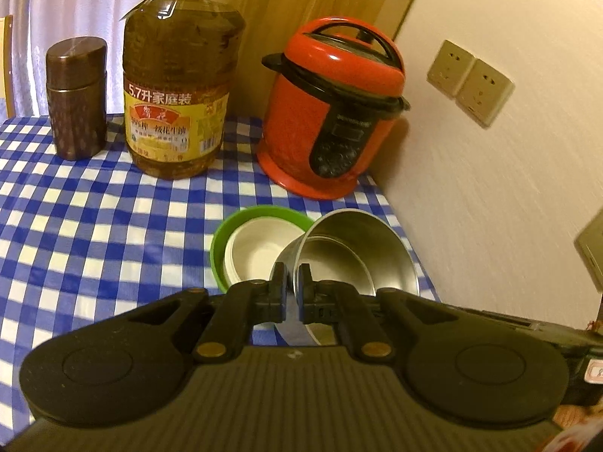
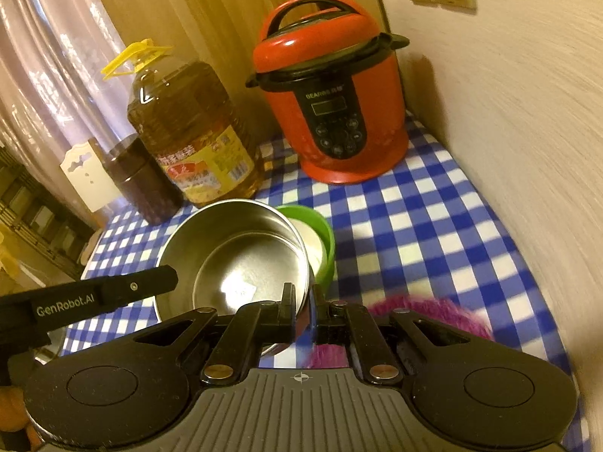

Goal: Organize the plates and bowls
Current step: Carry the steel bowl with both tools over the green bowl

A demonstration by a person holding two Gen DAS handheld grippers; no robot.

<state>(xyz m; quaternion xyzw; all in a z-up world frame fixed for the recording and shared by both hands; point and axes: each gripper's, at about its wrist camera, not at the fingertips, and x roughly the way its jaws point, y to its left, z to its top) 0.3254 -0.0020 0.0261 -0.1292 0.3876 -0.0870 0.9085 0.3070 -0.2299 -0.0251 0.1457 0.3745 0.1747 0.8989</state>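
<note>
A steel bowl (image 1: 361,260) is held tilted above the checked table, between both grippers. My left gripper (image 1: 291,282) is shut on its near left rim. My right gripper (image 2: 301,301) is shut on the steel bowl's (image 2: 241,260) near right rim. A green bowl (image 1: 241,222) with a white bowl (image 1: 260,252) nested inside sits on the table just beyond the steel bowl. In the right wrist view the green bowl (image 2: 324,237) and the white bowl (image 2: 312,245) are partly hidden behind the steel bowl. The left gripper's finger (image 2: 113,293) shows at the left.
A red pressure cooker (image 1: 335,109) stands at the back right by the wall (image 1: 508,188). A large oil bottle (image 1: 177,86) and a brown canister (image 1: 75,98) stand at the back. A purple fuzzy thing (image 2: 426,312) lies near my right gripper. The blue checked tablecloth (image 1: 94,207) spreads to the left.
</note>
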